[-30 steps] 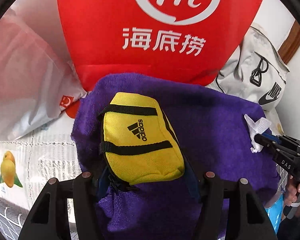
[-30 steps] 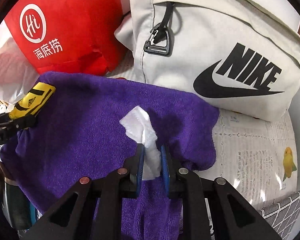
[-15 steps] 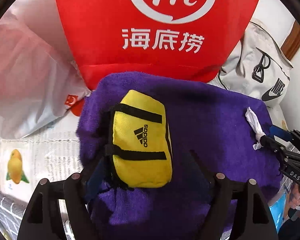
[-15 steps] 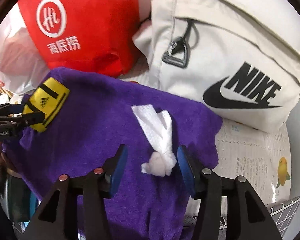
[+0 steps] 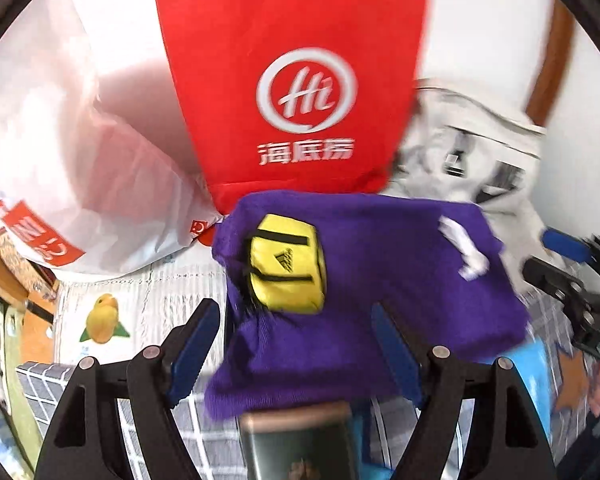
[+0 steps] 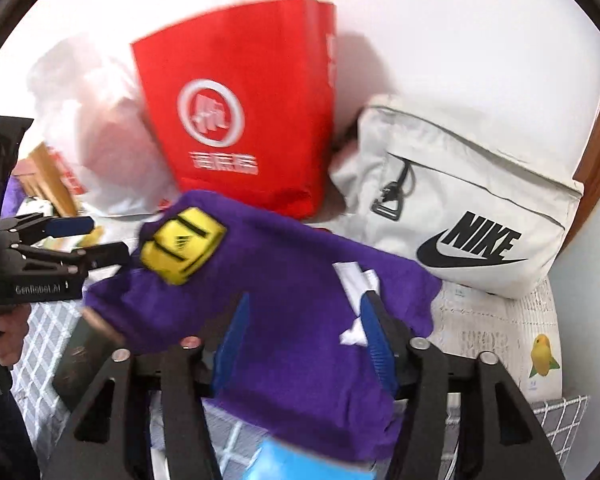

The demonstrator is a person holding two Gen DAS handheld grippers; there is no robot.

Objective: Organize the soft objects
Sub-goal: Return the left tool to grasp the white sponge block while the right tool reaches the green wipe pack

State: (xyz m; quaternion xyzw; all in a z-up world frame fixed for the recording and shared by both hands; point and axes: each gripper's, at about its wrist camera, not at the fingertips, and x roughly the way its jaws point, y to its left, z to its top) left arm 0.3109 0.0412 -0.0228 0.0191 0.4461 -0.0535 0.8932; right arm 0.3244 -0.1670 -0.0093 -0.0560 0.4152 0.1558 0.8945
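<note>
A purple towel (image 5: 380,280) lies spread over a pile, also in the right wrist view (image 6: 292,320). A yellow Adidas pouch (image 5: 286,268) lies on its left part, also in the right wrist view (image 6: 182,244). A crumpled white tissue (image 5: 466,250) lies on its right part, also in the right wrist view (image 6: 358,292). My left gripper (image 5: 296,344) is open and empty, pulled back from the pouch. My right gripper (image 6: 304,340) is open and empty, with the tissue just beyond its right finger.
A red paper bag (image 5: 296,92) stands behind the towel, with a white plastic bag (image 5: 60,160) to its left and a grey Nike bag (image 6: 468,208) to its right. A checked grey cloth (image 5: 40,384) and a dark box (image 5: 300,444) lie near me.
Both grippers have opened, let go of the pouch and the tissue, and drawn back. The pouch and tissue rest on the towel.
</note>
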